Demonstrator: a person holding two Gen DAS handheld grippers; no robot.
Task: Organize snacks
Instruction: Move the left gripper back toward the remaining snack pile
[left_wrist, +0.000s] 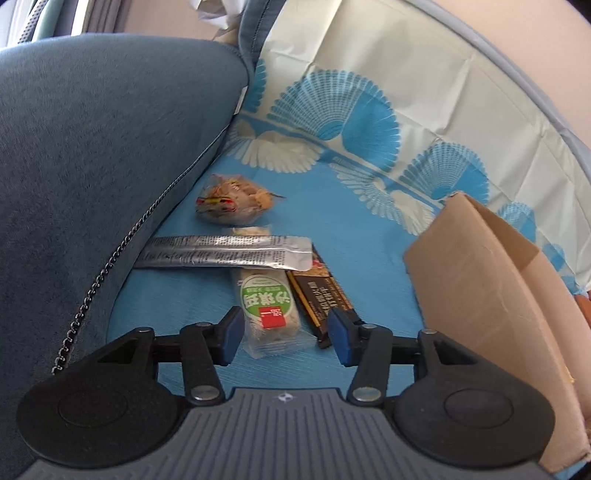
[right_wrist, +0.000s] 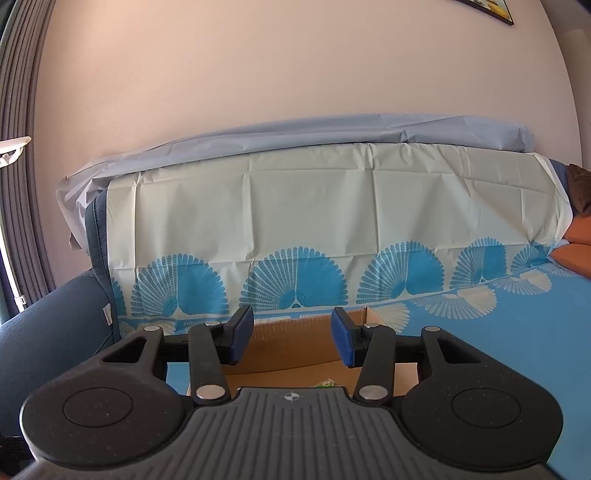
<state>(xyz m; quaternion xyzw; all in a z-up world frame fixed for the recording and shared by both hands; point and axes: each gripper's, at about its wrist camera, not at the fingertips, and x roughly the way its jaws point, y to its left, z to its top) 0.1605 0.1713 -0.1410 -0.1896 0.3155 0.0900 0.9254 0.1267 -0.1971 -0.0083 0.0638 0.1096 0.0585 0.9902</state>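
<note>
On my left wrist camera, I see the left gripper (left_wrist: 286, 334) angled down over a blue patterned cloth (left_wrist: 351, 229) spread across a sofa seat. Its jaws stand apart and grip nothing; the near end of a green-and-white wrapped snack (left_wrist: 266, 306) lies on the cloth between the blue pads (left_wrist: 232, 332), and I see no pad pressing on it. Just right of that packet lies a dark brown bar (left_wrist: 320, 295), whose near end runs under the right pad. A long silver sachet (left_wrist: 229, 252) lies crosswise over the far ends of both. Beyond it sits a clear bag of small brownish snacks (left_wrist: 231, 201), near the blue sofa arm (left_wrist: 103, 147), which fills the left of the view. A thin metal chain (left_wrist: 110, 258) trails down the arm's edge. On the right stands a cardboard box (left_wrist: 480, 266), its near wall tall beside the gripper.

On my right wrist camera, I see the right gripper (right_wrist: 291, 336) pointing almost level toward the sofa back, which is draped in cream sheeting with blue fan prints (right_wrist: 295, 280). Its jaws are apart with nothing between the pads. Directly below and ahead is the open cardboard box (right_wrist: 295, 350), resting on the blue cloth (right_wrist: 498, 350). A small scrap of green wrapper (right_wrist: 327, 383) shows on the box floor, mostly hidden by the gripper body. A pale wall (right_wrist: 258, 74) rises behind the sofa.
</note>
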